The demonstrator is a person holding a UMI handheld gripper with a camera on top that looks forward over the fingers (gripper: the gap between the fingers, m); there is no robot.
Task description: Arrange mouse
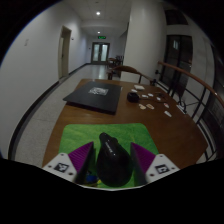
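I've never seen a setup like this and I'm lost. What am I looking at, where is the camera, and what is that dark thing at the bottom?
There is no robot arm here. A person carries a hand-held gripper, and the single picture comes from a wide-angle camera riding on it, looking forward along its two fingers. That lens is why the room looks curved.

The dark rounded thing is a black computer mouse. It sits between the two fingers, whose purple inner pads appear to press its sides, so it seems to be gripped. Under it lies a green mat on a wooden table. Farther along the table lie a dark flat mat or board, another small dark object and some small light items I cannot identify. Beyond is a corridor with doors.
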